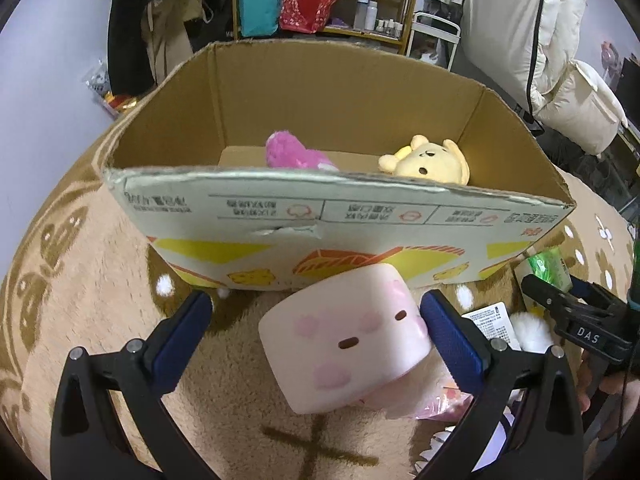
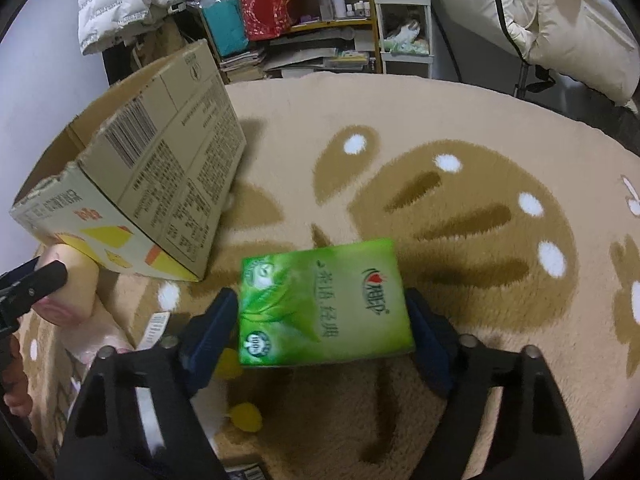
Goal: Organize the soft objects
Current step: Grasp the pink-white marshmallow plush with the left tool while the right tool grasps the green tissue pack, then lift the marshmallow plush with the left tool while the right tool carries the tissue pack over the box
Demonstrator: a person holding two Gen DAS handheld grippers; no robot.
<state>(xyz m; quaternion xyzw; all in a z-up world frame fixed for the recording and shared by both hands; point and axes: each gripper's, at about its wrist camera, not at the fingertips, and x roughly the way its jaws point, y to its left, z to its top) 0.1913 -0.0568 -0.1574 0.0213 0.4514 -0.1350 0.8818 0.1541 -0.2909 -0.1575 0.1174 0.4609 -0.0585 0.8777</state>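
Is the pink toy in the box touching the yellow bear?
Apart. The left wrist view shows bare cardboard between the pink toy and the yellow bear in the box.

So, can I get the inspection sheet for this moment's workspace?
Surface: beige shaggy rug with brown pattern.
Job's things: open cardboard box holding pink plush toy and yellow plush bear; pink marshmallow-shaped squishy; green tissue pack.
Clutter: white labelled packet.
Grippers: left gripper open around squishy; right gripper against tissue pack's sides.
Cables: nothing seen.
Surroundings: wooden shelf unit, white padded jackets.
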